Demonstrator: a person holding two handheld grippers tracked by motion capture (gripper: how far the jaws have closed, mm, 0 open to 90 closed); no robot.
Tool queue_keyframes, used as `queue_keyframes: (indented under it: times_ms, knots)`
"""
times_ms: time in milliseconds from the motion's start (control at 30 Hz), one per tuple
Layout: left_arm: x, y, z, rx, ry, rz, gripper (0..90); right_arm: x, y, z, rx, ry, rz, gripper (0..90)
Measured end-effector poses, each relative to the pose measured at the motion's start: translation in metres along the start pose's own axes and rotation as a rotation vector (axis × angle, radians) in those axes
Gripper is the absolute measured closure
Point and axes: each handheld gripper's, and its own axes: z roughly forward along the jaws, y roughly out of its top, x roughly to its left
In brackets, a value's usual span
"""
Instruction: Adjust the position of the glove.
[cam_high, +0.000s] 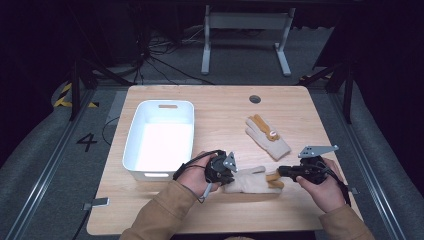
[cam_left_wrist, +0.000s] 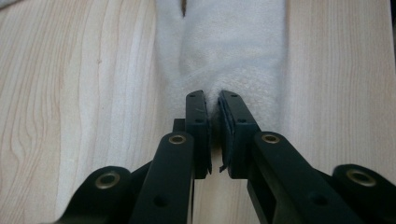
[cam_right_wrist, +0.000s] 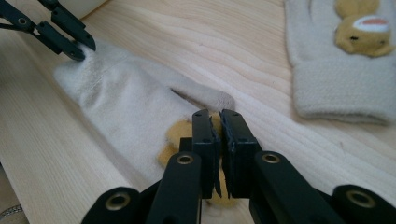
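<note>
White bin (cam_high: 159, 137) sits on the left half of the wooden table (cam_high: 215, 107), handle slot on its far wall, well apart from both gloves.

Left gripper (cam_high: 223, 176) comes next, held in the person's left hand (cam_high: 192, 175) just off the bin's near right corner. Jaws are pinched almost together on the cuff end of the near glove (cam_high: 250, 181). In the left gripper view the fleece bunches up into the narrow gap between the pads (cam_left_wrist: 198, 123), so it has hold of cuff fabric, not just resting on it.

Near glove lies flat on the table between the two grippers, cuff to the left, fingers to the right, thumb pointing away from the person. Cream body, tan fingertips.

Right gripper (cam_high: 282, 172), in the right hand (cam_high: 325, 187), is at the finger end of that same glove. Jaws nearly closed there too; the right gripper view shows the tan fingertip material caught between the pads (cam_right_wrist: 205, 135), with the left gripper's jaws at the far cuff end. Grey three-cornered plate rides on top of this gripper.

Second glove (cam_high: 267, 136) lies farther back and right of centre, apart from the held one, animal-face patch up, cuff toward the right gripper. Nothing touches it.

Small round grommet (cam_high: 255, 99) in the tabletop near the far edge.
</note>
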Motion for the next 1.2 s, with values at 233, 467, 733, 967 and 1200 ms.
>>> queue_keyframes:
  times_ms: [233,467,733,967,1200]
  knots:
    - [0.005,-0.004,0.006,0.030,-0.019,-0.008,81.2,0.002,-0.004,0.008,0.061,-0.012,0.018,83.5]
    - [0.007,-0.006,0.003,0.036,0.007,-0.049,74.2,0.001,-0.005,0.010,0.068,-0.042,0.065,64.1]
    - [0.006,-0.003,-0.004,-0.003,0.024,-0.079,71.0,-0.001,-0.003,0.008,0.036,-0.104,0.025,64.8]
    - [0.005,-0.001,-0.018,-0.028,0.016,-0.153,62.8,-0.003,-0.002,0.005,0.017,-0.116,0.007,64.3]
    - [0.007,-0.001,-0.025,-0.071,0.019,-0.211,59.7,-0.007,-0.003,0.004,0.018,-0.136,0.011,64.3]
